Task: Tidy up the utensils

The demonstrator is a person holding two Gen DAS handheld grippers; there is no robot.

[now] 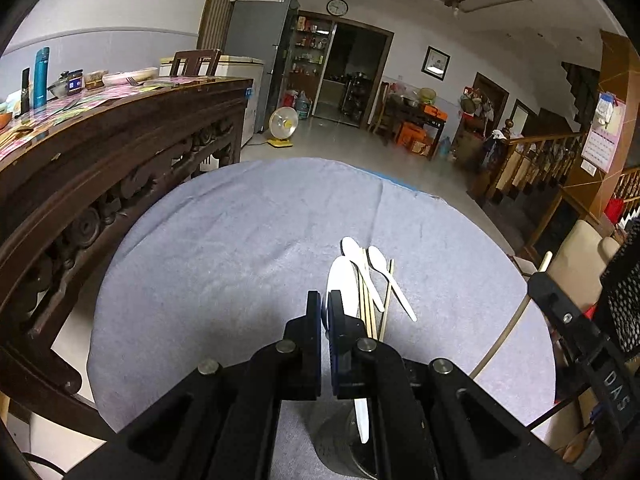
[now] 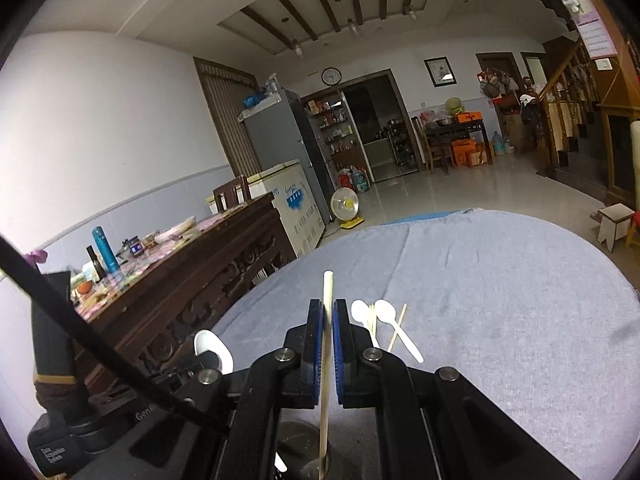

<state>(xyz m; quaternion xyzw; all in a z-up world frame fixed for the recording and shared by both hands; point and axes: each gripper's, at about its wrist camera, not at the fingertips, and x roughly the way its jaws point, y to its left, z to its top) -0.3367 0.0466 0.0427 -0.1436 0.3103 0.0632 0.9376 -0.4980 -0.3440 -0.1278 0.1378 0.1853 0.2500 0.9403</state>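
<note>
Table under grey-blue cloth fills the lower half of both views; dark carved sideboard stands at 9 o'clock of it.

Left gripper: jaws clenched on a white plastic spoon, bowl pointing up past the fingertips toward 12 o'clock, handle running down between the jaws. Handle tip hangs over a dark round container at 6 o'clock, partly hidden by the gripper body; whether it touches, cannot tell.

Right gripper: jaws clamped on one pale chopstick, upright, top end clear above the fingertips, lower end reaching down to a container at 6 o'clock.

Loose utensils on the cloth, at 1 o'clock from each gripper:
- two white spoons, bowls toward 12, handles slanting to 5 o'clock
- several chopsticks beside and under them, roughly parallel, touching the spoons.
</note>
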